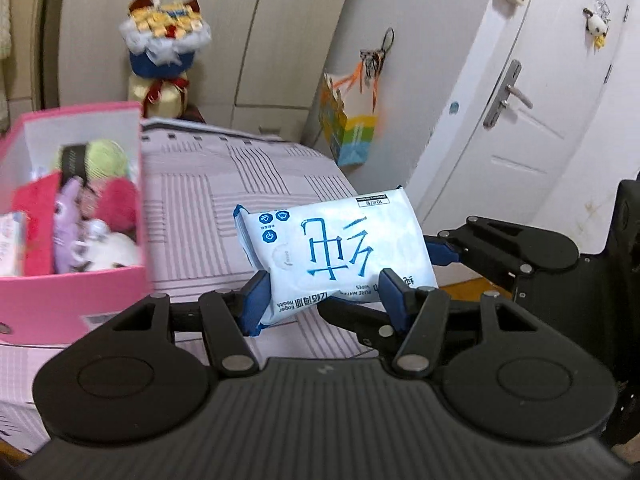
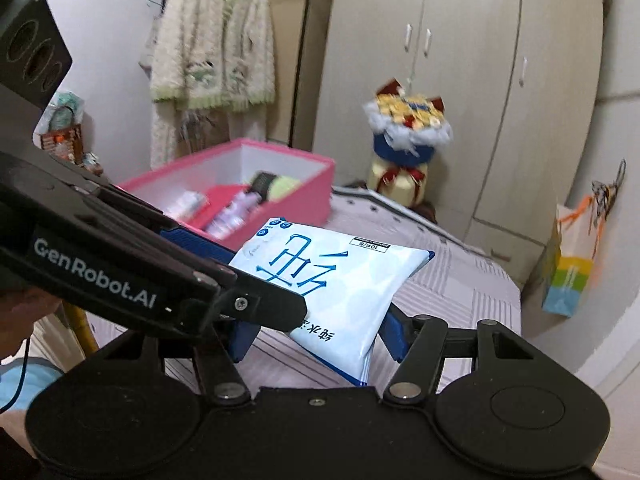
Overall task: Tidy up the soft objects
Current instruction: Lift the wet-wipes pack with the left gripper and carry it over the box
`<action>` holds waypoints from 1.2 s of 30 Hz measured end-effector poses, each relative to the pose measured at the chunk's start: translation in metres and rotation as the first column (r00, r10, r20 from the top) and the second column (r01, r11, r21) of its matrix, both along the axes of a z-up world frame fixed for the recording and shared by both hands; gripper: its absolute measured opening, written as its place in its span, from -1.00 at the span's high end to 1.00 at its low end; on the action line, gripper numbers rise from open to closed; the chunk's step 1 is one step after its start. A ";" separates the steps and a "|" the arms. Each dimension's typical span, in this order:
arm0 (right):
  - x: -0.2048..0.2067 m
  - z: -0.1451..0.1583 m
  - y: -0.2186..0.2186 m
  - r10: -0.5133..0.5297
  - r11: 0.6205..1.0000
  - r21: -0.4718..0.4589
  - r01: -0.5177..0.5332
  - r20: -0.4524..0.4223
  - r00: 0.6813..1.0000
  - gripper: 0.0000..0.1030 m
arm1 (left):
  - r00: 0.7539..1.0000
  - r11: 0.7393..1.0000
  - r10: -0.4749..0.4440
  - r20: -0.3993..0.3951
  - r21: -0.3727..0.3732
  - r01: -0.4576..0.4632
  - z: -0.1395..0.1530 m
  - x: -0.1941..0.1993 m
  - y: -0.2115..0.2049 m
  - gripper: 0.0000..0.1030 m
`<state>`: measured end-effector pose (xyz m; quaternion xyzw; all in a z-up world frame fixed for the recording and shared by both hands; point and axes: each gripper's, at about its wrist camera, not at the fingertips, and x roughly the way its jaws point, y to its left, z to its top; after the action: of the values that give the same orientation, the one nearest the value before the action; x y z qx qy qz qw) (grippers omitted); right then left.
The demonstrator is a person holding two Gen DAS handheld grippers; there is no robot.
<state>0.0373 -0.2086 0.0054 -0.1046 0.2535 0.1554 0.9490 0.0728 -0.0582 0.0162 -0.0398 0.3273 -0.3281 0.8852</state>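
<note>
Both claws clamp one wipes pack: left gripper at its six o'clock, right gripper likewise.

Striped bed, pink box on its left part.

pink box cut off left, its contents blurred

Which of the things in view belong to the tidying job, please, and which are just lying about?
Job: wipes pack, held by left tool and right tool; pink box of soft toys.
Lying about: bouquet, gift bag, cardigan.
</note>
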 end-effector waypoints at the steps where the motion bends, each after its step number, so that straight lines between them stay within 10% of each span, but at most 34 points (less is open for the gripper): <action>1: -0.001 0.003 0.005 0.008 1.000 -0.001 -0.008 0.011 1.000 -0.30 | 1.000 1.000 0.007 0.008 -0.002 -0.007 0.003 -0.002 0.006 -0.11; 16: 0.040 0.028 0.089 0.156 0.986 0.041 -0.161 0.103 0.982 -0.30 | 0.983 0.990 0.141 0.113 0.011 -0.143 0.037 0.016 0.099 -0.11; 36: 0.198 -0.012 0.142 0.314 0.949 0.051 -0.312 -0.038 0.949 -0.30 | 0.936 0.936 0.350 -0.035 0.052 -0.348 -0.007 0.160 0.145 -0.11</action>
<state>0.2351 -0.0669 -0.0067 -0.1190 0.2516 0.3120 0.9084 0.2333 0.0865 0.0093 -0.0847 0.3415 -0.1574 0.9227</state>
